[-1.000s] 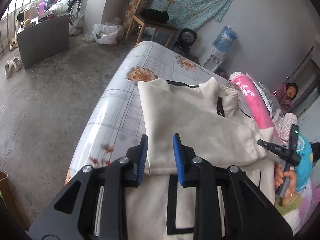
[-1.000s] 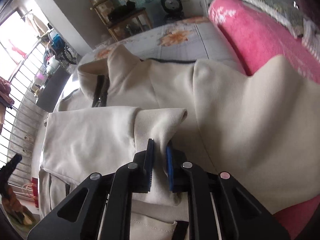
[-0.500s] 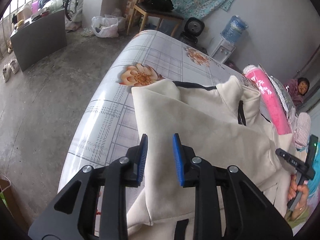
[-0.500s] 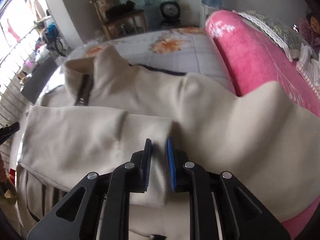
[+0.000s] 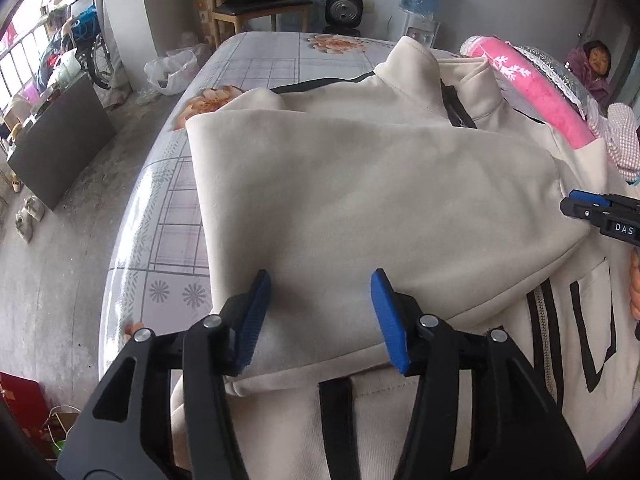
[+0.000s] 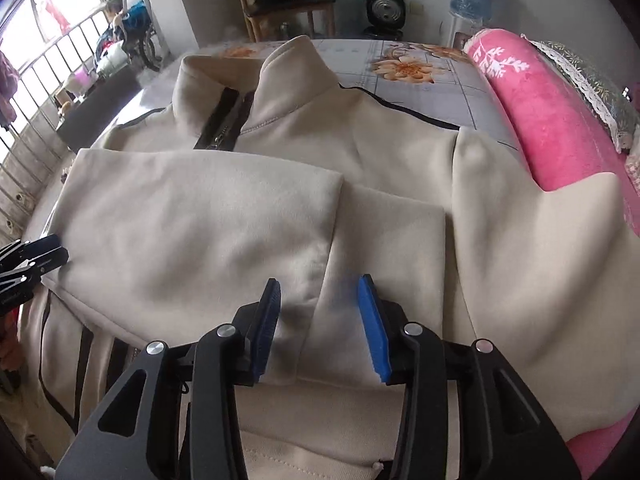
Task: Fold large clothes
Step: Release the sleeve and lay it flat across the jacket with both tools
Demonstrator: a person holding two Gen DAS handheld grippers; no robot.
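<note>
A cream zip-up jacket (image 5: 360,184) with black trim lies face up on the bed. One sleeve (image 6: 192,220) is folded flat across its chest. My left gripper (image 5: 320,280) hovers low over the shoulder end of that sleeve. Its jaws are opening, the cloth lies under them and the pads do not press on it. My right gripper (image 6: 319,284) stands over the sleeve's cuff end (image 6: 384,240). Its jaws are opening too, with the cloth loose between them. Each gripper shows at the edge of the other's view: the right gripper (image 5: 576,204) and the left gripper (image 6: 44,254).
The bed sheet (image 5: 256,72) is checked with orange flowers; its left edge drops to a concrete floor (image 5: 60,272). A rolled pink blanket (image 6: 560,120) lies along the right side. A wooden chair (image 5: 256,4), a fan (image 5: 342,8) and a water dispenser (image 5: 420,0) stand beyond. A person (image 5: 596,64) sits at far right.
The right gripper, shut on the sleeve end a second ago, has let it go and the sleeve lies flat. The left gripper sank toward the jacket and its jaws spread wider.
</note>
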